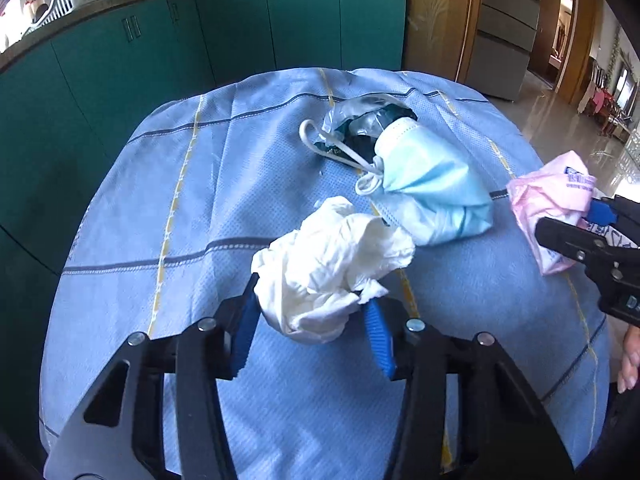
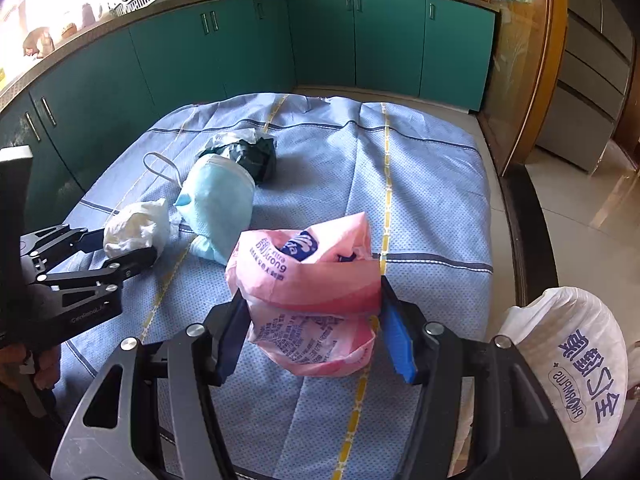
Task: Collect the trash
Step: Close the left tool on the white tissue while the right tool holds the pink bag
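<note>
Pickup step: on the blue tablecloth (image 1: 200, 208), the left gripper (image 1: 310, 300) clamps the crumpled white tissue (image 1: 332, 264) and the right gripper (image 2: 312, 320) grips the pink wrapper (image 2: 308, 280); next, likely lifting both toward the white bag (image 2: 568, 356).

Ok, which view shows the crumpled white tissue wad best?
Left wrist: the crumpled white tissue wad sits large and central between the left gripper's blue pads. Right wrist shows it small, at the left, partly behind a black finger.
</note>
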A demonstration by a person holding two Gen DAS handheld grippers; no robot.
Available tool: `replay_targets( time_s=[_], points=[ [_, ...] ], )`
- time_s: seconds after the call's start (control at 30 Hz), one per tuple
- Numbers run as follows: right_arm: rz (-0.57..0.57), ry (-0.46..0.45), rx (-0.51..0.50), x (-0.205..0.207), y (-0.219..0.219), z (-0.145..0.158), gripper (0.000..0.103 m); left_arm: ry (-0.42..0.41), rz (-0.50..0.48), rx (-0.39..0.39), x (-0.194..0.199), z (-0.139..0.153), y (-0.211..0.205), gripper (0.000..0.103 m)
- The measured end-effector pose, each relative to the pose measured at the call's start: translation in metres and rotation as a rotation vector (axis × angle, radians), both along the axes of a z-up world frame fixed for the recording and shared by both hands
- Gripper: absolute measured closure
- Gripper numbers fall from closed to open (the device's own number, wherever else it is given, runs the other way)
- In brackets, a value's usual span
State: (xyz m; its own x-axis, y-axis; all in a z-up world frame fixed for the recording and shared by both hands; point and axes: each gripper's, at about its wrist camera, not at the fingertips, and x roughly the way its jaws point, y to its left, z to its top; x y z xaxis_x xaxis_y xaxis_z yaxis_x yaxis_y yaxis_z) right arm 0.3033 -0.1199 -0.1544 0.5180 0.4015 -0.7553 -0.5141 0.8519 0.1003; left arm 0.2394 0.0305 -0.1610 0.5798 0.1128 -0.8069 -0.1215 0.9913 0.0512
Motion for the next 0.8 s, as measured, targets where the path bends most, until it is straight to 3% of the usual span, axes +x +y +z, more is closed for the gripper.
replay_targets(
  time_s=[0.33,0.6,0.7,0.8],
  points=[
    [-0.039,-0.005,-0.008,-0.007,-0.004,-0.007,0.043,-0.036,-0.052,0.085,-0.049,0.021,-0.010,0.052],
    [-0.050,-0.010,-0.018,-0.009,-0.005,-0.009,0.043,-0.016,-0.073,0.093,-0.053,0.017,-0.021,0.047],
    [-0.049,-0.012,-0.023,-0.011,-0.004,-0.009,0.043,0.003,-0.082,0.090,-0.050,0.011,-0.024,0.042],
    [-0.053,-0.010,-0.019,-0.010,-0.005,-0.009,0.043,0.019,-0.095,0.108,-0.046,0.006,-0.028,0.031]
  ],
)
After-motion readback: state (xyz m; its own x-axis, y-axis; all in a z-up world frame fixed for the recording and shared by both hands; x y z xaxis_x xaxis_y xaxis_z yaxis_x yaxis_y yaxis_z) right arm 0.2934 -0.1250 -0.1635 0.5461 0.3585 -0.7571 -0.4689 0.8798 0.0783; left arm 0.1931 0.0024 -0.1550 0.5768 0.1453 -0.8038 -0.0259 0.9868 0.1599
